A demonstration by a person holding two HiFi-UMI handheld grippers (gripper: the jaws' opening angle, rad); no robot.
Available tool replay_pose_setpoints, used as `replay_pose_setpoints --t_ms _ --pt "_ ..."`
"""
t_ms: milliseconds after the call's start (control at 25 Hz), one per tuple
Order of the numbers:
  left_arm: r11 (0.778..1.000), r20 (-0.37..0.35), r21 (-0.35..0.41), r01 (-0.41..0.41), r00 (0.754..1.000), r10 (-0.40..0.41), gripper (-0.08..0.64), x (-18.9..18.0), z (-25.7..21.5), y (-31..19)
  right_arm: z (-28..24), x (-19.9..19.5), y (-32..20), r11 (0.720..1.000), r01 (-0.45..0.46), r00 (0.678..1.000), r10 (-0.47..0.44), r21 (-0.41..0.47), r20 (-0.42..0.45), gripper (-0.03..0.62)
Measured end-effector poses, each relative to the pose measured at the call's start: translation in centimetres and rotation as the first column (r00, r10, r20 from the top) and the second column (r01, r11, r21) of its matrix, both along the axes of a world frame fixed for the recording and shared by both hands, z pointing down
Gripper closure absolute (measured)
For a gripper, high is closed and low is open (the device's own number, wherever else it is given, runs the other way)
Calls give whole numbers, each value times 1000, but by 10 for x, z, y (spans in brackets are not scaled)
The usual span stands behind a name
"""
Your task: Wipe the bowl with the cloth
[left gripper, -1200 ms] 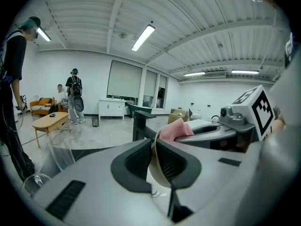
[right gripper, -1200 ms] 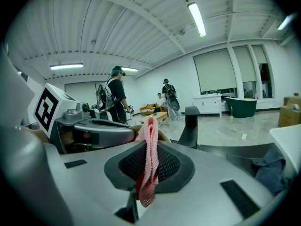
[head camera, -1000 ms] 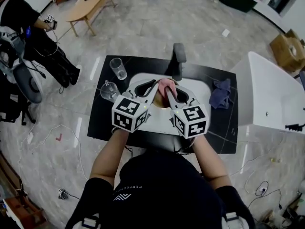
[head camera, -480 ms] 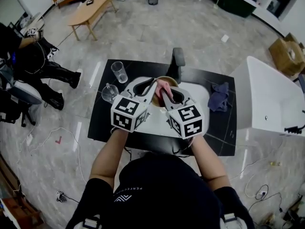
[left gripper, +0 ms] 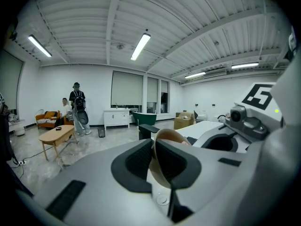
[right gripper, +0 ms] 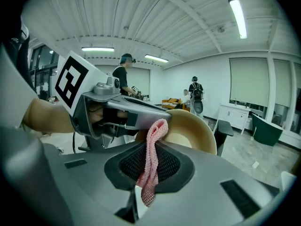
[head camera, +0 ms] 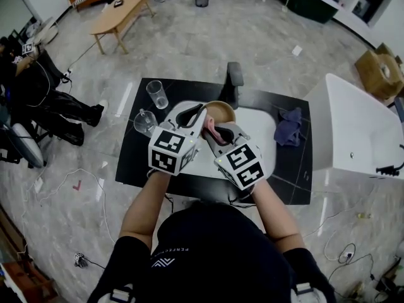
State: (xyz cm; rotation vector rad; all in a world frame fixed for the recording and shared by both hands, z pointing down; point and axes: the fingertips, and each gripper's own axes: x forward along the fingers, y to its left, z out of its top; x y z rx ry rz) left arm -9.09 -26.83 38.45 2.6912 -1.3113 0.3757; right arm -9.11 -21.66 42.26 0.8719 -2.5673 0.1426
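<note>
Tan bowl [head camera: 222,109] is held up over the black table [head camera: 136,163], tipped on its side, and the left gripper [left gripper: 153,149] has its two jaws shut tight on the bowl's rim. The right gripper [right gripper: 150,147] has its jaws closed on a pink cloth [right gripper: 151,173], whose top end is right by the bowl's edge. Two clear glasses [head camera: 156,93] stand on the table at the left, and a blue rag [head camera: 290,126] lies at the right, well apart from the bowl.
</note>
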Motion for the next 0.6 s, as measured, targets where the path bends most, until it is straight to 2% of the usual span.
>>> replay_pose_setpoints --t_ms 160,280,400,600 --pt "1000 15 -21 -8 1000 8 534 -1 6 0 6 0 7 997 73 991 -70 24 -111 543" --pt "999 30 -30 -12 999 12 534 1 11 1 17 7 7 995 94 972 -83 38 -221 543" --pt "999 48 -34 -15 999 17 534 5 16 1 28 17 5 996 80 953 -65 38 -297 543" --pt "999 50 -46 -25 998 27 534 8 21 1 35 35 -5 999 17 932 -1 43 -362 543"
